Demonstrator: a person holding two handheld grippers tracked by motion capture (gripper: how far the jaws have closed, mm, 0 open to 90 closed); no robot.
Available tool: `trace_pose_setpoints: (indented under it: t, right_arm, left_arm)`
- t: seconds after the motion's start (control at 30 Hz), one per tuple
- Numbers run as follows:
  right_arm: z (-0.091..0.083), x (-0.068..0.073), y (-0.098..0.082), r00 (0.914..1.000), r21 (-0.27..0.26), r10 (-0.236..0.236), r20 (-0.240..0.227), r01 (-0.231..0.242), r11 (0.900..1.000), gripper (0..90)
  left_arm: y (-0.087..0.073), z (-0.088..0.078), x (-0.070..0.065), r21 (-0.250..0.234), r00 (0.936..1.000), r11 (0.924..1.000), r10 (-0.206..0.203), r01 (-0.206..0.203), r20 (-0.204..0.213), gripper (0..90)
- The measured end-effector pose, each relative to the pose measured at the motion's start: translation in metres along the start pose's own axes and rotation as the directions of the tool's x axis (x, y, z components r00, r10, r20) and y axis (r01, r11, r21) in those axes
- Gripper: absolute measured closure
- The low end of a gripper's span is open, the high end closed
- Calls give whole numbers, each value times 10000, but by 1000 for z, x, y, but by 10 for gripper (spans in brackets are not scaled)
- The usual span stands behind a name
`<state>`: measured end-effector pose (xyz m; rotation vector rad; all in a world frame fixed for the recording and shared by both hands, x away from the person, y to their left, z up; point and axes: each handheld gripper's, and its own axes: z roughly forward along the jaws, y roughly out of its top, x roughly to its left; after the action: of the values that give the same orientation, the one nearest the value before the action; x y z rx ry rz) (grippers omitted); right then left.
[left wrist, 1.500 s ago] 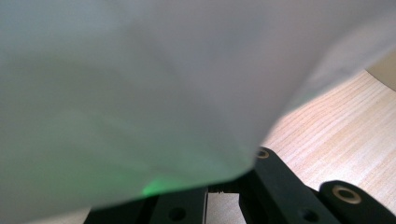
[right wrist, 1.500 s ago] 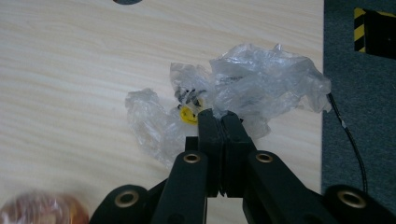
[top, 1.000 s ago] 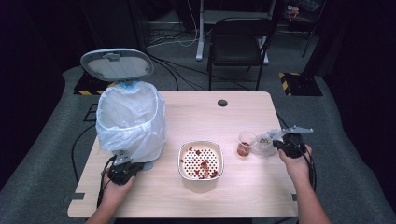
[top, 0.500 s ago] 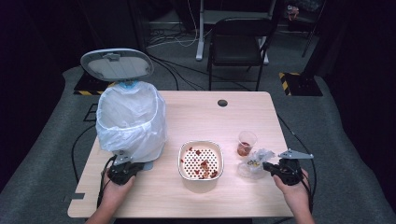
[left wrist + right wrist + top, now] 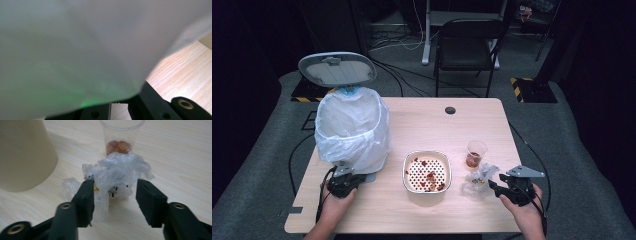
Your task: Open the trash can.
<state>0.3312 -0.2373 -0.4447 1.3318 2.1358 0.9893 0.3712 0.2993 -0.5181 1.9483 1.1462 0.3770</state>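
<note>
We take the cream perforated bowl [image 5: 427, 172] as our landmark on the wooden table [image 5: 422, 120]. To its right lies a crumpled clear plastic wrapper [image 5: 117, 173], touching the base of a clear plastic cup [image 5: 121, 135] with reddish bits inside. Our right gripper [image 5: 113, 192] has its jaws spread on either side of the wrapper's near edge. To the bowl's left stands the bin in its white bag [image 5: 352, 127], lid [image 5: 337, 69] up. Our left gripper [image 5: 343, 182] sits against the bag; we cannot tell its jaw state.
</note>
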Motion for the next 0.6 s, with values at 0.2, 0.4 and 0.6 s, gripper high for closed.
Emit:
trace_pose_setpoints:
  t: [0.2, 0.4, 0.6]
  right_arm:
    - [-2, 4, 14, 9998, -396, -206, -21, 205, 9990, 279]
    - [11, 10, 31, 9991, -628, -422, -85, 416, 9972, 156]
    - [33, 13, 34, 9984, -328, -573, -34, 571, 9978, 146]
  left_arm:
    - [0, 1, 0, -96, 10000, 9999, -38, 37, -7, 900]
    - [0, 0, 0, -35, 10000, 10000, -22, 22, 14, 900]
    - [0, 1, 0, -114, 10000, 9999, -89, 89, 10, 900]
